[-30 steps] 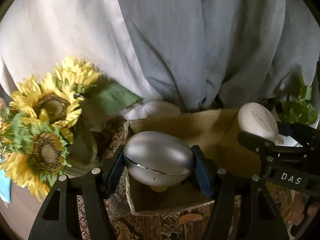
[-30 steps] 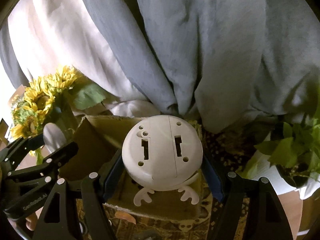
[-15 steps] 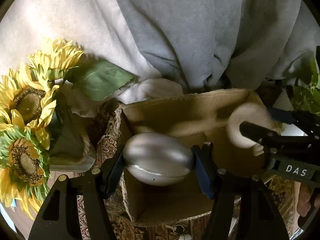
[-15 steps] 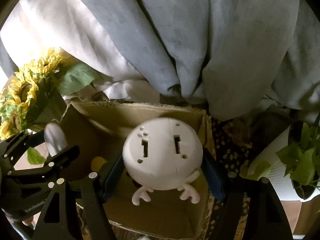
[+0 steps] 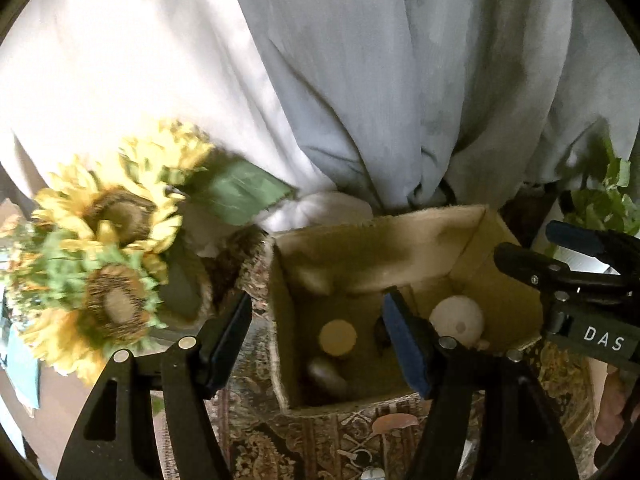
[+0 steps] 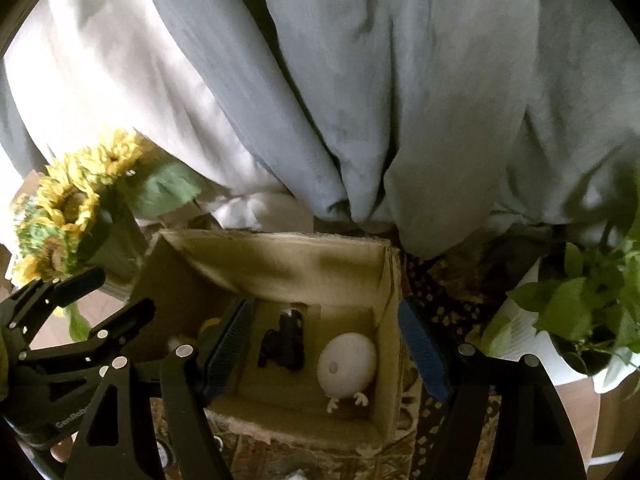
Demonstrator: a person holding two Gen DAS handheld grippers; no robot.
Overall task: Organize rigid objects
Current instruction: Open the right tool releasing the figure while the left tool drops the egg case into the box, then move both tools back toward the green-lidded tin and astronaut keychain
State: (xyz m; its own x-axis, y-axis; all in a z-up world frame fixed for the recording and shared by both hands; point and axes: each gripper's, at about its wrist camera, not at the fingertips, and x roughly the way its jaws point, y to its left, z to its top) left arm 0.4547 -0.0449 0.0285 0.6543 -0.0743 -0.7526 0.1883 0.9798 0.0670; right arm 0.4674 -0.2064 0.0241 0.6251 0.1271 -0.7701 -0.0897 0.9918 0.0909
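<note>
An open cardboard box (image 5: 400, 240) stands on a patterned cloth. Inside it lie a silver egg-shaped shell (image 5: 326, 374), a yellow round piece (image 5: 338, 336) and a white round toy (image 5: 456, 318). My left gripper (image 5: 318, 300) hangs over the box's left part; its jaws are opening and nothing is between them. In the right wrist view the white toy (image 6: 347, 364) with small feet rests in the box's right corner beside a black object (image 6: 282, 344). My right gripper (image 6: 324, 308) stands open and empty above them. The left gripper (image 6: 120, 292) shows at the left.
A sunflower bunch (image 5: 104, 256) in a pot stands left of the box. A green potted plant (image 6: 588, 312) stands to the right. Grey and white curtains (image 5: 360, 80) hang close behind. The right gripper (image 5: 528, 240) reaches in from the right edge.
Both grippers have let go: the silver shell and the white toy, held a moment ago, now lie in the box. Both grippers have lifted a little above it.
</note>
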